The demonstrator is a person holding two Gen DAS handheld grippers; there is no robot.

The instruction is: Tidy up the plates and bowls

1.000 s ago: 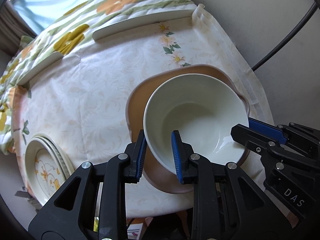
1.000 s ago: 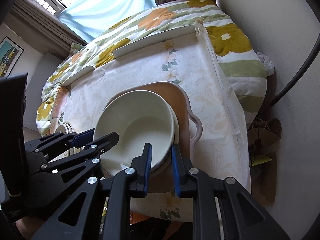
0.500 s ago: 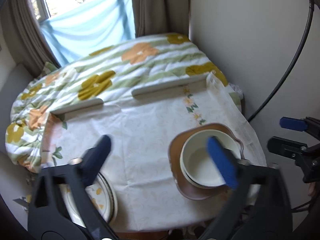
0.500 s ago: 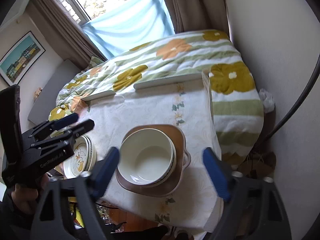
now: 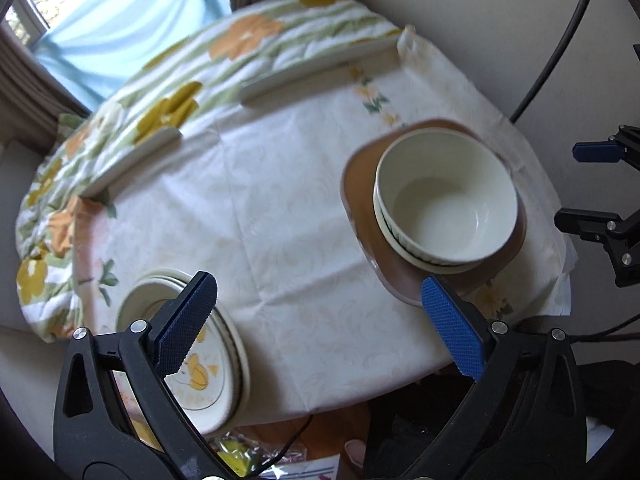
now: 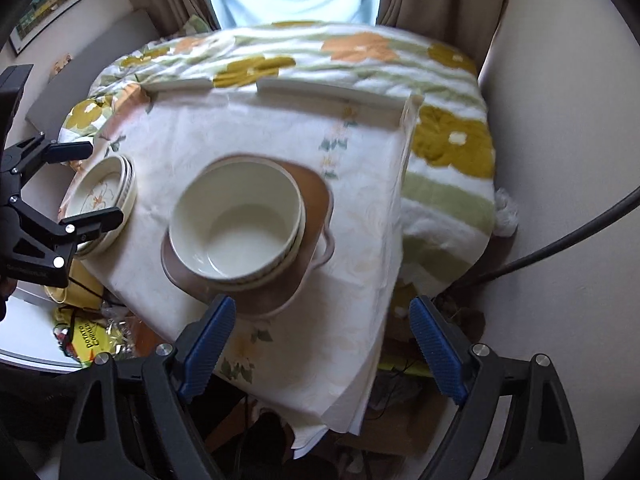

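Note:
A cream bowl (image 5: 444, 204) (image 6: 236, 224) sits nested in another bowl on a brown handled dish (image 5: 360, 184) (image 6: 316, 196), at the right of the table. A stack of flower-patterned plates (image 5: 200, 380) (image 6: 100, 188) lies at the near left corner. My left gripper (image 5: 318, 282) hangs open above the table's near edge, between the plates and the dish, with nothing between its fingers. My right gripper (image 6: 322, 305) hovers near the dish's near edge, wide apart and empty, its jaws closing a little.
A pale flowered cloth (image 5: 280, 200) covers the table. Two long white bars (image 5: 316, 68) lie along its far edge, against a floral quilt (image 6: 448, 140). A wall and a black cable (image 5: 560, 40) stand close on the right. Packets and clutter (image 6: 88, 344) lie below the near edge.
Both grippers were shut on the cream bowl's rim. They have let go, opened wide and drawn back and up. The bowl stays nested on the brown dish.

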